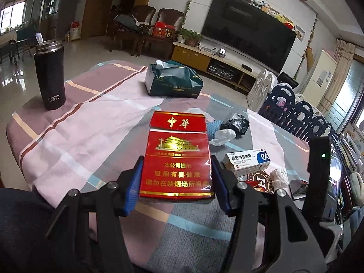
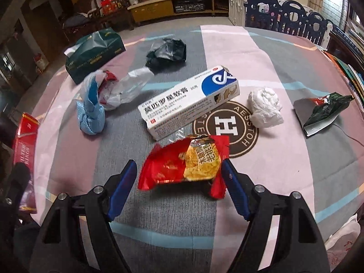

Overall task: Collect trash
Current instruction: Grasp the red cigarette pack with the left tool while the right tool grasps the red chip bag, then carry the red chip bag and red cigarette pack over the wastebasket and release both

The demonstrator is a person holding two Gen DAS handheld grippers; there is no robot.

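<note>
My left gripper (image 1: 176, 177) is shut on a red cigarette pack (image 1: 178, 154) and holds it above the table; the pack also shows at the left edge of the right wrist view (image 2: 25, 141). My right gripper (image 2: 179, 177) is open around a red and yellow snack wrapper (image 2: 184, 161), its right pad close to the wrapper's edge. Ahead lie a white and blue ointment box (image 2: 191, 101), a crumpled white tissue (image 2: 265, 107), a dark green torn wrapper (image 2: 323, 111), a black plastic bag (image 2: 167, 52), a clear plastic bag (image 2: 127, 88) and a blue cloth piece (image 2: 91, 113).
A green tissue pack (image 1: 173, 82) lies at the far side of the striped tablecloth (image 1: 79, 125). A black tumbler with a spoon (image 1: 50, 72) stands at the far left. A fence of dark and white panels (image 2: 284, 11) stands beyond the table's right side.
</note>
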